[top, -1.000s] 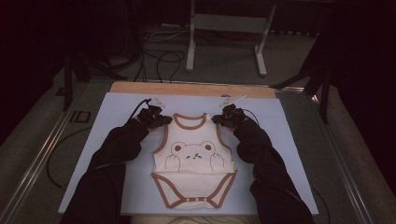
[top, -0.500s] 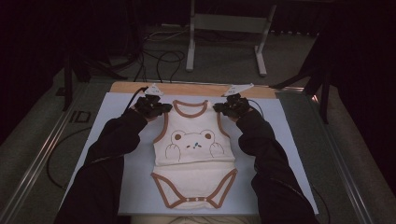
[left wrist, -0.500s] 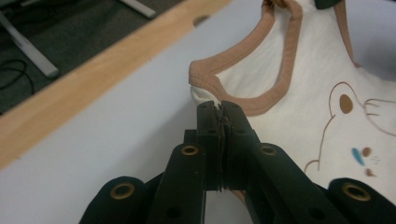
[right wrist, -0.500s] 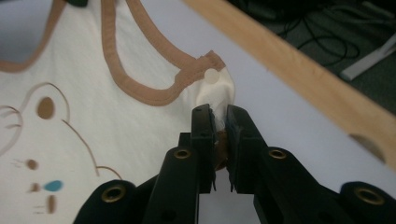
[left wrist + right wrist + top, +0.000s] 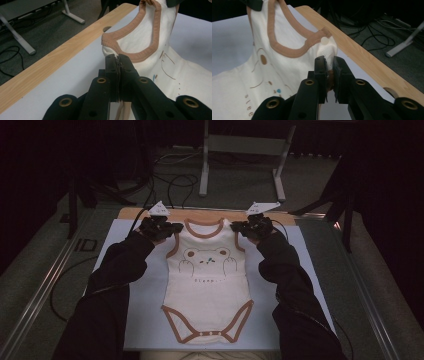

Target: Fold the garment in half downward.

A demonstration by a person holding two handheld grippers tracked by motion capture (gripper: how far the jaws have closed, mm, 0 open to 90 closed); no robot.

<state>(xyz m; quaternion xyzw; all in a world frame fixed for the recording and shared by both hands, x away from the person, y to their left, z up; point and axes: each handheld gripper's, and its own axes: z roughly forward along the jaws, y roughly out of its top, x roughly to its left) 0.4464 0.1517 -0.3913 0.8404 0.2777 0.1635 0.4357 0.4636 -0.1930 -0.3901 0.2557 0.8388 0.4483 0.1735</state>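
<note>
Since a second ago we have lifted the bodysuit [image 5: 207, 285] so it now unfolds down the worktop [image 5: 310, 270], both grippers' fingers [image 5: 117, 72] clenched on its far shoulders, light, soft, floppy cloth best held there.

- The right gripper [image 5: 329, 62] rises from the bottom of the right gripper view, its two black jaws pinched on a shoulder tab of the cream bodysuit [image 5: 287, 67].
- White cloth bulges out between and just above the jaw tips.
- A pale snap button [image 5: 324, 40] sits on the tan trim [image 5: 287, 51] right above the jaws.
- The trim loops around the neck opening toward the top edge.
- Brown drawn lines, a small blue dot and tan letters mark the cloth at lower left.
- The garment hangs over a white sheet [image 5: 229, 42] on the table.
- The table's wooden edge strip [image 5: 367, 62] runs beside the sheet at right, with grey floor and cables [image 5: 372, 37] beyond.
</note>
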